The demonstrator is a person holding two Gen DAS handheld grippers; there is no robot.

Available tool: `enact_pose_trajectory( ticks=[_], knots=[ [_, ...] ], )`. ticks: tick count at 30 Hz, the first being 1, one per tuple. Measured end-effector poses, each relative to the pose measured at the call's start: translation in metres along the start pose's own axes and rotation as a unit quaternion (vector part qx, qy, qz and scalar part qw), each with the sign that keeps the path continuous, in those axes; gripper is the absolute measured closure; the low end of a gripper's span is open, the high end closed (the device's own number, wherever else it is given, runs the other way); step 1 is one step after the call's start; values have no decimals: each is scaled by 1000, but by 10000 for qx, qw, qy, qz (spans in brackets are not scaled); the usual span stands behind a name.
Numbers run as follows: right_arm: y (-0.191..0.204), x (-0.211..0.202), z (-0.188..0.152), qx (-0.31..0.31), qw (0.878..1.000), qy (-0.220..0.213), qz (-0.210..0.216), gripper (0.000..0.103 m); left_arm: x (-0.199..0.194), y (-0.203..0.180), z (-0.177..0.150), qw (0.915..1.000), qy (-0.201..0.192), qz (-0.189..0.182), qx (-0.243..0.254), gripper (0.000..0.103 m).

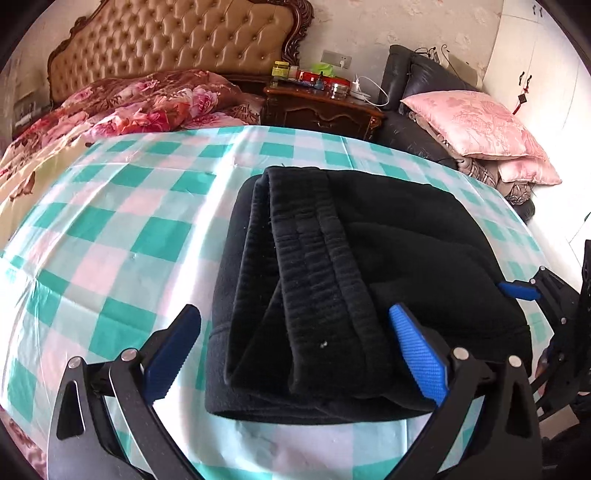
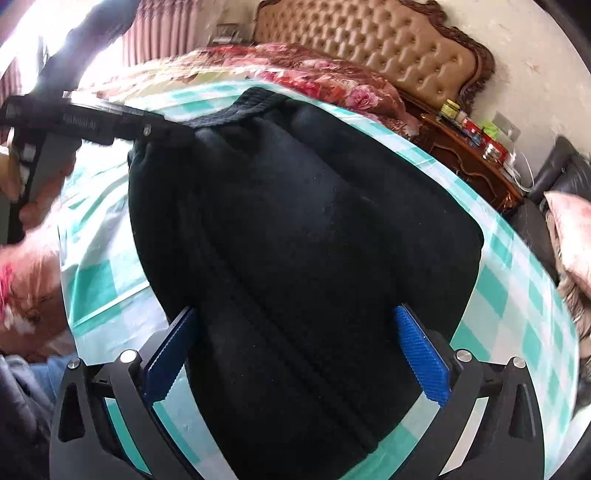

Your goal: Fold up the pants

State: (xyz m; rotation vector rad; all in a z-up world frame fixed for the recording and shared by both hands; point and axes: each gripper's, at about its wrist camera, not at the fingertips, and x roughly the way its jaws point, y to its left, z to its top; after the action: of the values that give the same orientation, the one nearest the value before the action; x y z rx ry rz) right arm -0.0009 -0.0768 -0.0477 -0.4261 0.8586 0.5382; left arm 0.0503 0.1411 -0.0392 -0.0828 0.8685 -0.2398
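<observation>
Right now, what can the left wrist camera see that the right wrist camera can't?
Only the left wrist view shows the folded layers and ribbed waistband along the near edge of the black fleece pants, the whole pink satin pillow, and the right gripper at the pants' right edge.

Only the right wrist view shows the pink curtains and the left gripper's black body reaching to the pants' far edge.

Both show the pants on the green-and-white checked cloth, the tan tufted headboard, and open blue-padded jaws.
</observation>
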Motion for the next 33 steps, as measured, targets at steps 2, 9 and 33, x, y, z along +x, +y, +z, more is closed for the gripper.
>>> enact_pose_trajectory(
  ticks=[2,9,33],
  knots=[
    [-1,1,1,-16,10000,14,25,4,5,2,1,10000,32,-41,-24,1],
    [-2,2,0,4,10000,-13,45,4,24,12,3,9990,72,-363,-266,1],
    [-74,16,26,624,9979,65,-140,5,117,-14,94,9985,323,-437,-63,1]
  ],
)
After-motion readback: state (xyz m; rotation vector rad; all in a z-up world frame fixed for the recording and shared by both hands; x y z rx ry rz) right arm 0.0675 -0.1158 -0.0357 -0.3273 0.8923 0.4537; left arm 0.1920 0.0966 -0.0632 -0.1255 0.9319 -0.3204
